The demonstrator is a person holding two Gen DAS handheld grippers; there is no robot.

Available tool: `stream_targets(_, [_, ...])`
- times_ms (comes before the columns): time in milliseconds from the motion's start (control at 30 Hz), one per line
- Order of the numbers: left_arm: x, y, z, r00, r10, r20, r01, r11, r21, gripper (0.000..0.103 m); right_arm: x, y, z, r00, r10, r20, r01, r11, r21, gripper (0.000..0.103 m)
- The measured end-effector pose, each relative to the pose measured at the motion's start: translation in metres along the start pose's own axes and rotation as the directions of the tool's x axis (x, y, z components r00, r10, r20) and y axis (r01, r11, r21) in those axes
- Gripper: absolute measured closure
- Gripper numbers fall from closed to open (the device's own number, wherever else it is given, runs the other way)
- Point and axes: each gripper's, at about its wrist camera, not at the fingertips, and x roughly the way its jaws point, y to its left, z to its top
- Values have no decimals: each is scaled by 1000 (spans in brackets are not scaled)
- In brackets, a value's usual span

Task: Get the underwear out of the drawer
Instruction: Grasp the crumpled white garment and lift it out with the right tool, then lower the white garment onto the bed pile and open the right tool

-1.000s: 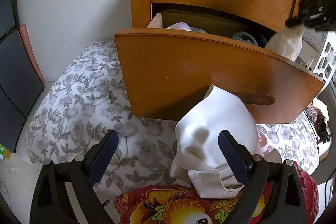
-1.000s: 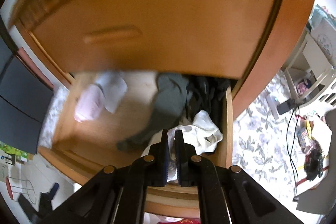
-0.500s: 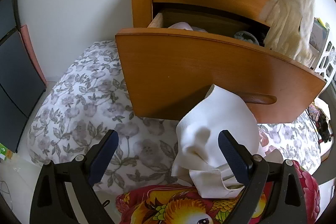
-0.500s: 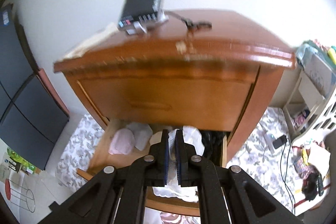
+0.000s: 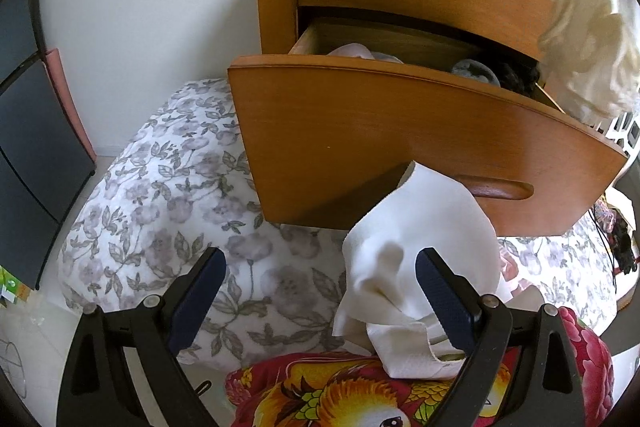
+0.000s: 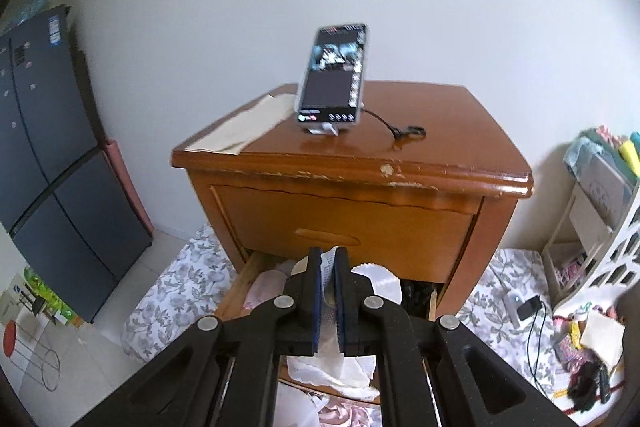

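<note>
Your left tool hangs with jaws spread wide and gripping nothing, though a folded white garment lies against its right finger. No writing can be read anywhere. The open lower drawer holds pale pink, grey and black clothes. Your right tool is clamped on white underwear, lifted above that drawer.

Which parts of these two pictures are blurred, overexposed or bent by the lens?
Left wrist view: sharp overall; the hanging white garment at the upper right is washed out and soft, and the open drawer front bows from fisheye distortion. Right wrist view: slightly smeared; the phone on the nightstand is blurred, and the right gripper stays fairly crisp.
</note>
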Motion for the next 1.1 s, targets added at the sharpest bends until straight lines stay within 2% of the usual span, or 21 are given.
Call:
stream_targets(267, [-4, -1, -1, 1000, 16, 25, -16, 1000, 1, 7, -44, 15, -8, 998, 27, 52, -25, 999, -49, 97])
stream_targets(667, [-11, -3, -2, 998, 31, 55, -32, 999, 8, 7, -83, 26, -30, 996, 51, 71, -44, 995, -92, 97])
stream_targets(867, [-15, -5, -3, 997, 33, 71, -34, 999, 17, 7, -85, 31, -44, 998, 54, 42, -49, 993, -110, 97])
stream_targets(1100, [-15, -6, -4, 997, 31, 72, -32, 999, 14, 7, -58, 35, -70, 997, 57, -43, -62, 991, -119, 97])
